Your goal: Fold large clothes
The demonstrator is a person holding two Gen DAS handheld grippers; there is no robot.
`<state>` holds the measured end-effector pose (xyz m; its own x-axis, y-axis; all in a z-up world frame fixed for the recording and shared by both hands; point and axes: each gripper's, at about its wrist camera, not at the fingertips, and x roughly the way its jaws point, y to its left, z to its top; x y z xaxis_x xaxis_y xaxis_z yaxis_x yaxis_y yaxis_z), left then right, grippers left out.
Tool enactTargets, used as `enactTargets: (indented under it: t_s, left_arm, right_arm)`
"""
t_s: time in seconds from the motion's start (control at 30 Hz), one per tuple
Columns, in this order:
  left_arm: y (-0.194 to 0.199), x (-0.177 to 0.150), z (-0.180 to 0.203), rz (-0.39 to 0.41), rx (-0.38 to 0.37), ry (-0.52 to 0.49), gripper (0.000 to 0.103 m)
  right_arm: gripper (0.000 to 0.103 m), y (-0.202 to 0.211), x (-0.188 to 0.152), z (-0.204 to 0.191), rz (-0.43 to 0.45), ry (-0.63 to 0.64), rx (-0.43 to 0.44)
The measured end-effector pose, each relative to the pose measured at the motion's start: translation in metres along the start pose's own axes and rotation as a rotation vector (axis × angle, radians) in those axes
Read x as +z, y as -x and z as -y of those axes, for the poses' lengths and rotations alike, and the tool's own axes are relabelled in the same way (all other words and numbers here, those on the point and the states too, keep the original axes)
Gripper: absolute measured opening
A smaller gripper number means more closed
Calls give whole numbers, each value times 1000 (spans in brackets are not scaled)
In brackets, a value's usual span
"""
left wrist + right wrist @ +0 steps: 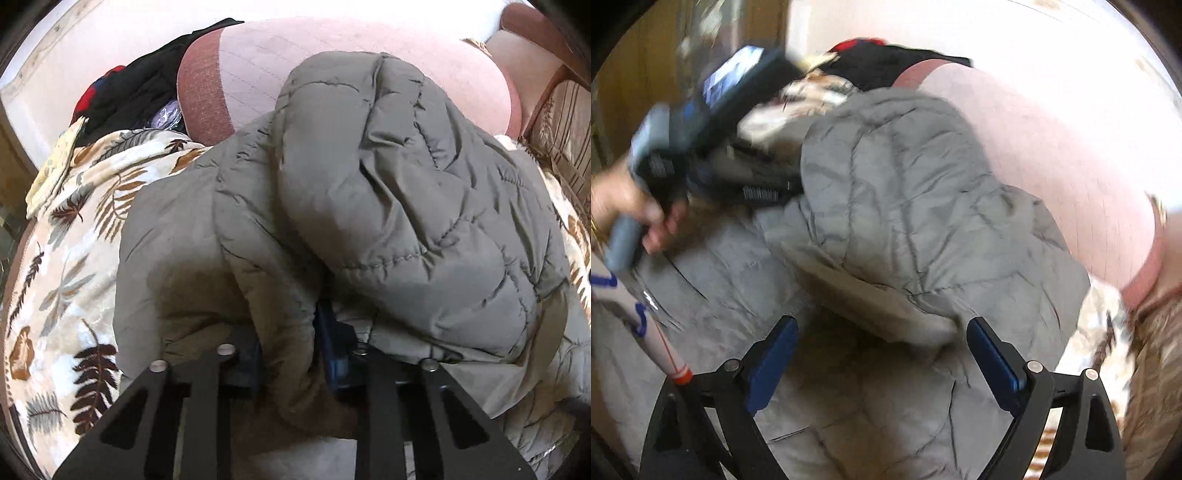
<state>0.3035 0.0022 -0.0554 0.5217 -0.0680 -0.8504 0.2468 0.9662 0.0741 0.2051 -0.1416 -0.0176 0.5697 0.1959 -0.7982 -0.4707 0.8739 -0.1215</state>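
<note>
- A grey quilted jacket [388, 192] is seen bunched on a leaf-patterned blanket [66, 258], in front of a pink cushion [332, 44].
- The left gripper [288, 354] is narrowed onto a fold of the jacket, which is pinched between its blue pads.
- The right gripper [882, 362] is held wide above the jacket; nothing appears to be touched by its pads, though the view is blurred.
- Dark clothes [140, 88] are piled behind the blanket.
</note>
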Motion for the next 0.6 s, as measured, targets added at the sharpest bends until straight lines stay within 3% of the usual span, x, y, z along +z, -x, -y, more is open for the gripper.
enactTargets:
  t_s: [0.2,0.3,0.37,0.4,0.43,0.6]
  left_arm:
    - [6,-7,-8,2,-60,47,17]
    - [7,-11,-8,-7,-75,46,17]
    - [9,-14,-7,-13,-84,42,17]
    - [11,-17,-7,-14,-99,40,17]
    - [12,-20,-7,-13,-111,38,17]
    - [0,-36,3,-3,-143,22,17]
  right_arm:
    - [94,-1,18,67,-2,-414,65]
    - [72,-37,26,88,-75,-560,78]
    - [57,-57,25,89,-129,-599,85]
    - [39,-64,26,85,-152,-585,51]
    - [30,-63,26,83,-154,-569,25]
    - [24,-62,16,78,-157,-548,-95]
